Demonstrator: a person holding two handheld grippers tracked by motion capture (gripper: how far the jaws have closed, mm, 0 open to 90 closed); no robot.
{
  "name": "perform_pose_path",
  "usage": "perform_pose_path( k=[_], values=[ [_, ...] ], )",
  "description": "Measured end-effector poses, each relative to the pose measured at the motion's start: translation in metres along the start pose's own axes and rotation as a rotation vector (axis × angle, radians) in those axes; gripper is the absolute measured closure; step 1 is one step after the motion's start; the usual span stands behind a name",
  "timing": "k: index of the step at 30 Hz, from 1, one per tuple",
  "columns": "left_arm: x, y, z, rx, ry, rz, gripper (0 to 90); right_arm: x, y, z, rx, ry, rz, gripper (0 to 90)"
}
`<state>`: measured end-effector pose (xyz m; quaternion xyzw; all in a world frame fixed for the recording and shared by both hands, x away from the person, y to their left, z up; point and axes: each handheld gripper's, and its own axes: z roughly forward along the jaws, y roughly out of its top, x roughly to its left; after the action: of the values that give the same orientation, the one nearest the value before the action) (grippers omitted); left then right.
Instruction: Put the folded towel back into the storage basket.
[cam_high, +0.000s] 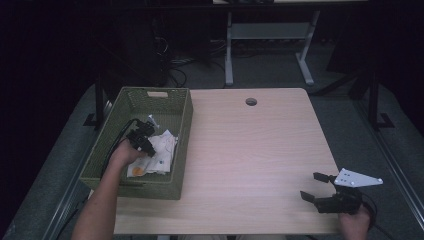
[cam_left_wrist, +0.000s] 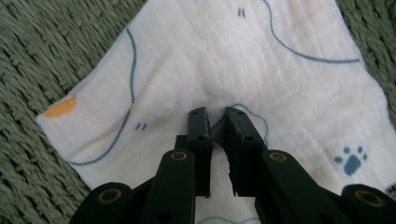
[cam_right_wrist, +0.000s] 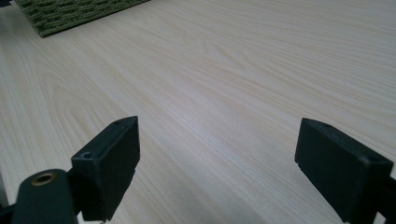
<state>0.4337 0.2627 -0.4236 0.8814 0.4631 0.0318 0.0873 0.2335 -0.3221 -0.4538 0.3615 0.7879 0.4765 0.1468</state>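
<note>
white cloth (cam_left_wrist: 196, 70) with blue lines, a paw print and an orange patch, lying flat in the green woven basket (cam_high: 180, 125) at the table's (cam_high: 250, 150) left edge. left gripper (cam_left_wrist: 215, 114) down in the basket, jaws nearly together, pinching a small fold of cloth at the tips. right gripper (cam_high: 312, 186) over at the near right corner of the pale wood, well apart from the basket, jaws spread wide with nothing between, just bare tabletop under them.
</note>
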Motion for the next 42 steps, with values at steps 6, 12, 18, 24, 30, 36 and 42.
perform_pose_path(
  k=[6, 12, 18, 24, 30, 36, 42],
  values=[
    [0.001, -0.003, -0.013, -0.058, -0.024, -0.021, 77.5, -0.001, 0.001, 0.000, -0.006, 0.003, 0.001, 13.5],
    [0.004, -0.012, -0.032, -0.130, -0.037, -0.040, 74.1, -0.001, 0.002, 0.001, -0.003, 0.009, 0.002, 13.5],
    [0.002, -0.025, -0.052, -0.220, -0.061, -0.045, 66.8, 0.000, 0.003, 0.003, -0.005, 0.015, -0.001, 13.5],
    [-0.002, -0.036, -0.063, -0.320, -0.104, -0.053, 60.0, 0.001, 0.002, 0.002, -0.006, 0.022, -0.001, 13.5],
    [-0.009, -0.047, -0.069, -0.408, -0.145, -0.049, 56.7, 0.000, 0.002, 0.003, -0.002, 0.019, 0.001, 13.5],
    [-0.006, -0.060, -0.073, -0.501, -0.224, -0.085, 53.4, 0.002, 0.002, 0.003, -0.004, 0.025, 0.000, 13.5],
    [-0.004, -0.071, -0.075, -0.592, -0.321, -0.127, 50.1, 0.002, 0.002, 0.003, -0.009, 0.028, 0.000, 13.5]
  ],
)
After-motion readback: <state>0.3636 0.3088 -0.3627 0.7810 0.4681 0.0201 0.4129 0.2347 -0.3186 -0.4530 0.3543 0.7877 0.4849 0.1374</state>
